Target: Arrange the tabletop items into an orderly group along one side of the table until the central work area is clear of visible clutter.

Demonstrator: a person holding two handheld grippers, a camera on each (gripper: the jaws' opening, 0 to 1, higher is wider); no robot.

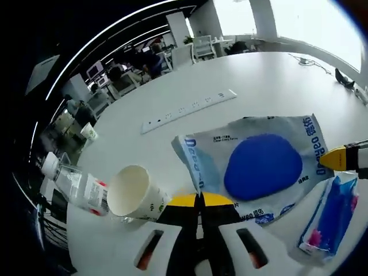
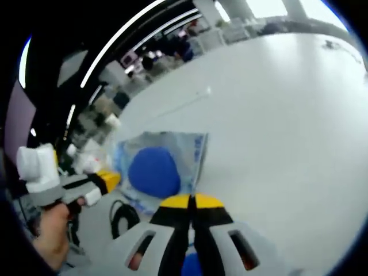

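The wipes pack [image 1: 261,164], a flat blue-lidded pouch, lay on the white table [image 1: 253,80] just beyond my left tongs [image 1: 200,199], its near edge touching or almost under the tips. In the left gripper view its long axis ran across me, from the corner by my tips out toward my right tongs [image 1: 339,159], whose yellow tip hung at the pack's far end. So the left tongs were nearer the pack's near corner, the right nearer its other end. My left jaws were pressed together with nothing between them. In the right gripper view my right tongs [image 2: 190,201] were also pressed together; something blue sat low behind them, but I could not tell if they pinched it. A paper cup [image 1: 135,192] lay on its side left of my left tips, a bottle [image 1: 77,187] beside it, and a small blue packet [image 1: 330,215] to the right. A power strip [image 1: 190,110] lay farther off
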